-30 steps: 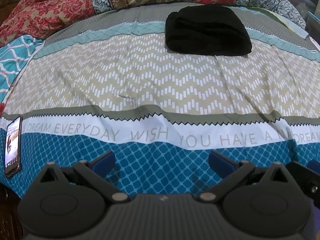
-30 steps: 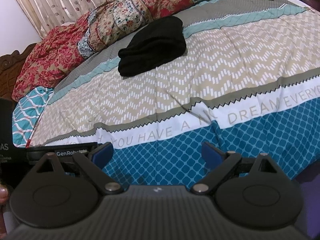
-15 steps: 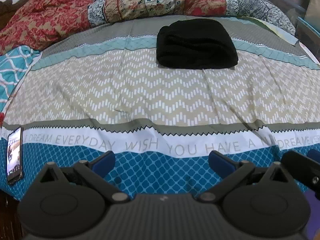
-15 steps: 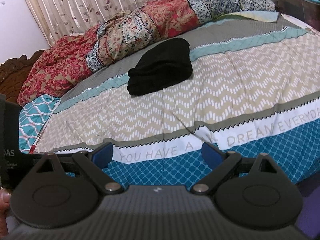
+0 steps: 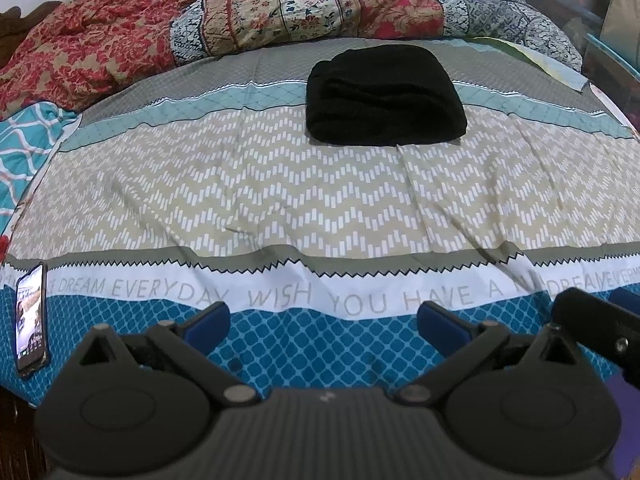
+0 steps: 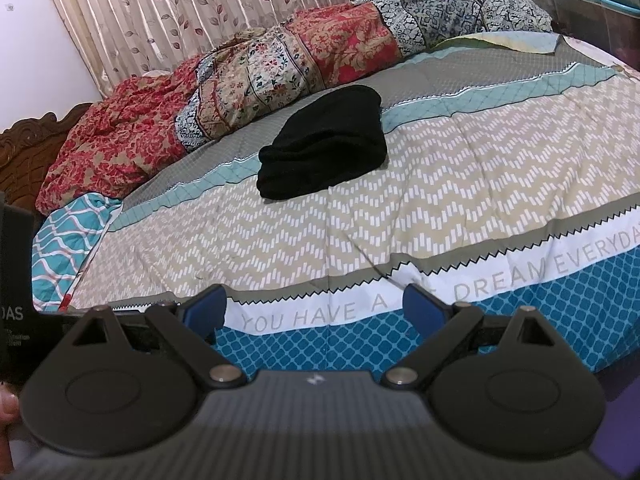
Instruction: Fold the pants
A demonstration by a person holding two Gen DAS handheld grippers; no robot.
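Note:
The black pants (image 5: 384,98) lie folded into a compact bundle on the far part of the bed, on the grey and teal bands of the sheet; they also show in the right wrist view (image 6: 324,142). My left gripper (image 5: 323,322) is open and empty over the blue band at the bed's near edge, far from the pants. My right gripper (image 6: 314,310) is open and empty at the same near edge. The right gripper's body shows at the right of the left wrist view (image 5: 596,328).
A crumpled red and floral quilt (image 5: 248,20) lies along the head of the bed. A phone (image 5: 31,326) lies at the near left edge. A teal patterned cloth (image 6: 66,248) hangs at the left side. Curtains (image 6: 200,12) and a carved headboard (image 6: 28,152) stand behind.
Both grippers have pulled back and tilted up from the bed, so the pants sit lower in the views and more of the quilt and curtains shows. The pants have not moved.

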